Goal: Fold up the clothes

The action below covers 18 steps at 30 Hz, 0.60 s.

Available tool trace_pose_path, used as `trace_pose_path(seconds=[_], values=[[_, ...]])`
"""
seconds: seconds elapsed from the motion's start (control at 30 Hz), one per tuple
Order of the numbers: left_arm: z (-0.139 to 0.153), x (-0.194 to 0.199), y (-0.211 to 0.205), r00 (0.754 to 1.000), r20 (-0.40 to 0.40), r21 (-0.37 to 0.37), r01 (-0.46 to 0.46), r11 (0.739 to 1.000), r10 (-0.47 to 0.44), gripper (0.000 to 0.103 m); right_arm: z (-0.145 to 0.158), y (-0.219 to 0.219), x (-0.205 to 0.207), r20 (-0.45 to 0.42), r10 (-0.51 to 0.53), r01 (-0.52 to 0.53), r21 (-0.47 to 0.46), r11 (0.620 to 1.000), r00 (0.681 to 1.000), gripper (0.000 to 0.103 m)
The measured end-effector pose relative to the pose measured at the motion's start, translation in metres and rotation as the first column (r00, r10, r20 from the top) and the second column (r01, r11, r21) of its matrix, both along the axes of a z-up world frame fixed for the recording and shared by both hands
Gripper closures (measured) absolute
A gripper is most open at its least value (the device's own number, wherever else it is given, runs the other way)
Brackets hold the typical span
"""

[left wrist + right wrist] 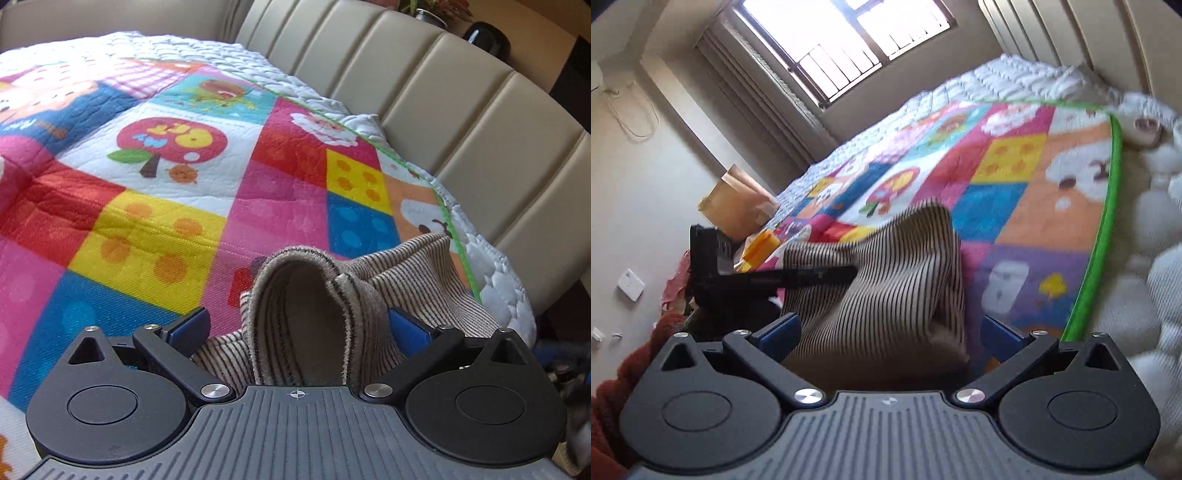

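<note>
Bedroom, daylight. Bed covered by a patchwork play mat (155,173) in bright cartoon squares, green piping along its edge; white quilted bedding (1015,79) shows beyond the mat on the far and side margins. Padded beige headboard (436,92) with vertical channels runs behind the bed. Potted plant (436,9) and a dark rounded object (487,35) sit past the headboard, top corner.

Window (846,33) with barred lower panes, strongly backlit; blinds or curtain folds (753,77) to its side. Cream walls. Brown paper bag (738,206) stands beside the bed near the wall. White wall plate (631,284) low on the wall. Loose cable (631,110) hangs higher up. Rust-red fuzzy fabric (635,365) at lower edge.
</note>
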State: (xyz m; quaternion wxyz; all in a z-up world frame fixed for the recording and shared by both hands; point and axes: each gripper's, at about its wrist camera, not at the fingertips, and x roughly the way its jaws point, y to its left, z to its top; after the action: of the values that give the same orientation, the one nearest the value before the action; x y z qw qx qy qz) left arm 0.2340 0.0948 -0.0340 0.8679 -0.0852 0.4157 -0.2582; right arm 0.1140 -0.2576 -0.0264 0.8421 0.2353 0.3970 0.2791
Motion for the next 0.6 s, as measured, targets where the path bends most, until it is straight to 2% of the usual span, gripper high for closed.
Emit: trace_pose_path(seconds=[0.03, 0.07, 0.13, 0.17, 0.2, 0.23, 0.3, 0.4, 0.5, 0.6], values=[[0.0, 0.0, 0.0, 1.0, -0.003, -0.003, -0.004, 1.0, 0.004, 0.0, -0.009, 0.006, -0.002, -0.036, 0.023, -0.023, 0.001, 1.0, 0.999, 0.003], [0.0, -0.002, 0.0, 1.0, -0.002, -0.002, -0.006, 1.0, 0.006, 0.0, -0.018, 0.013, -0.005, -0.064, 0.039, -0.039, 0.0, 0.999, 0.997, 0.01], [0.002, -0.004, 0.001, 1.0, 0.002, 0.005, -0.009, 1.0, 0.008, 0.0, -0.03, 0.021, -0.006, -0.084, 0.026, -0.026, 0.004, 1.0, 0.996, 0.013], [0.003, -0.005, 0.001, 1.0, 0.004, 0.008, -0.01, 1.0, 0.01, 0.0, -0.029, 0.021, -0.004, -0.069, 0.01, -0.009, 0.019, 1.0, 0.998, 0.019], [0.003, -0.007, 0.002, 1.0, 0.005, 0.01, -0.011, 1.0, 0.011, 0.0, -0.028, 0.021, -0.001, -0.052, -0.005, 0.007, 0.036, 0.999, 0.999, 0.032], [0.004, -0.007, 0.002, 1.0, 0.007, 0.014, -0.015, 1.0, 0.015, 0.0, -0.026, 0.021, 0.005, -0.045, -0.023, 0.025, 0.049, 0.999, 0.999, 0.036], [0.005, -0.008, 0.005, 0.999, 0.005, 0.028, -0.037, 0.999, 0.037, 0.0, -0.025, 0.024, 0.021, -0.044, -0.043, 0.045, 0.055, 0.997, 0.998, 0.036], [0.009, -0.013, 0.014, 0.999, 0.023, 0.042, -0.047, 0.998, 0.046, 0.0, -0.02, 0.032, 0.039, 0.037, -0.054, 0.056, -0.035, 0.998, 0.998, 0.036], [0.018, -0.021, 0.018, 0.997, 0.07, 0.082, -0.043, 0.996, 0.038, 0.0, -0.016, 0.035, 0.058, 0.103, -0.057, 0.067, -0.099, 0.993, 0.993, 0.036], [0.036, -0.027, 0.019, 0.99, 0.137, 0.095, -0.032, 0.995, 0.019, 0.0, -0.018, 0.034, 0.082, 0.127, -0.081, 0.097, -0.125, 0.987, 0.989, 0.035]])
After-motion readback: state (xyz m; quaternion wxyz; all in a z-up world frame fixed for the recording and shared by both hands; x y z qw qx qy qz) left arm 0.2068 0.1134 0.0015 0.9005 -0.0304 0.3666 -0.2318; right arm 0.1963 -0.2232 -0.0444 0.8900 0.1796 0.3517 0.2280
